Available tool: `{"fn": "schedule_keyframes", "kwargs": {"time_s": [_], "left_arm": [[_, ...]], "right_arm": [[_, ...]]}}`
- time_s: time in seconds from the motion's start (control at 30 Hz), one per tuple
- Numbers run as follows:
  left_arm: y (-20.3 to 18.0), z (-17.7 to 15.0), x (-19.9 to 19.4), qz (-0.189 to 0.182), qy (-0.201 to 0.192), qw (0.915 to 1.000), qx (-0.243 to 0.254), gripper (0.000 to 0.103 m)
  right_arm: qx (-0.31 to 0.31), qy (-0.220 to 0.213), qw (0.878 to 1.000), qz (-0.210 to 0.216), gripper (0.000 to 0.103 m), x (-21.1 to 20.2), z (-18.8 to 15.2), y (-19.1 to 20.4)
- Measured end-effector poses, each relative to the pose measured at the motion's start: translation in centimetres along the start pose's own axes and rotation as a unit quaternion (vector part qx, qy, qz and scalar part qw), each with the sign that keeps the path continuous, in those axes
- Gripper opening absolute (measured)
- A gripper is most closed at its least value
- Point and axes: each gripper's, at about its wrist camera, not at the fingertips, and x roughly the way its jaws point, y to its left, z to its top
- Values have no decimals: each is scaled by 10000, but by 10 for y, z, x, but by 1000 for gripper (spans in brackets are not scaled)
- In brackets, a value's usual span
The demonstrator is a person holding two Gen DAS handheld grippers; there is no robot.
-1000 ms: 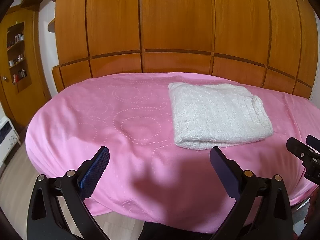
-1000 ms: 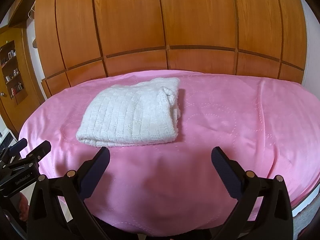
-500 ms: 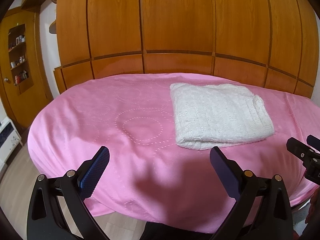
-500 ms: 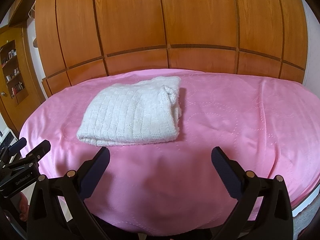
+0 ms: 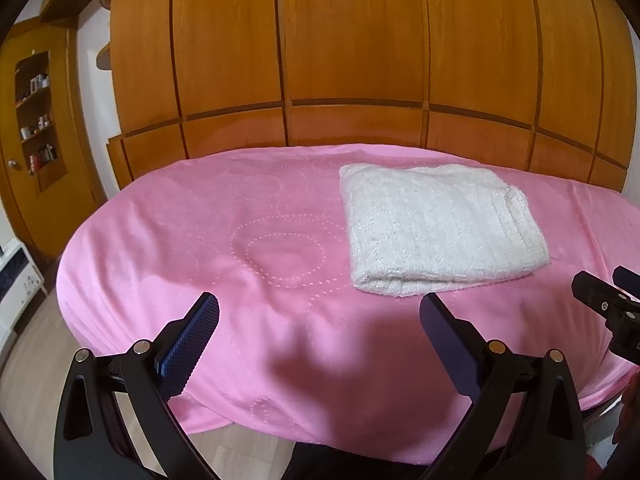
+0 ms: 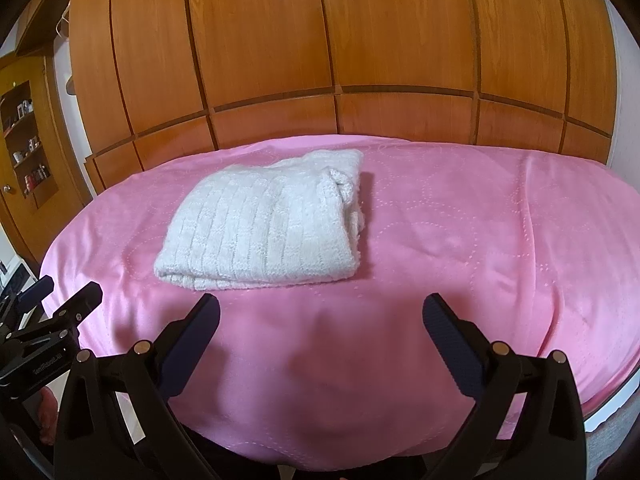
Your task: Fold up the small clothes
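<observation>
A white knitted garment [image 5: 440, 228] lies folded into a flat rectangle on the pink bedspread [image 5: 224, 248]. It also shows in the right wrist view [image 6: 264, 220], left of centre. My left gripper [image 5: 320, 312] is open and empty, held above the bed's near edge, short of the garment's near left corner. My right gripper [image 6: 320, 312] is open and empty, held near the front edge just right of the garment's near edge. Each gripper shows at the side of the other's view.
A wooden panelled wardrobe [image 5: 352, 52] stands behind the bed. A wooden door with shelves [image 5: 36, 120] is at the left. A white appliance [image 5: 16, 280] stands on the floor at the far left. The pink bedspread [image 6: 500, 240] stretches bare to the right.
Both grippers have stayed open and nearly still. The left view has drifted slightly. The garment has not moved.
</observation>
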Motion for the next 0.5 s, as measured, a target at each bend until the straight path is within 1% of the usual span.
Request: {"fn": "schedule_keyframes", "kwargs": {"time_s": [0.5], "left_arm": [[-1,-1,1,-56,36,10000,9,99]], "right_arm": [[42,43,10000,34,101,1,-1,0]]}}
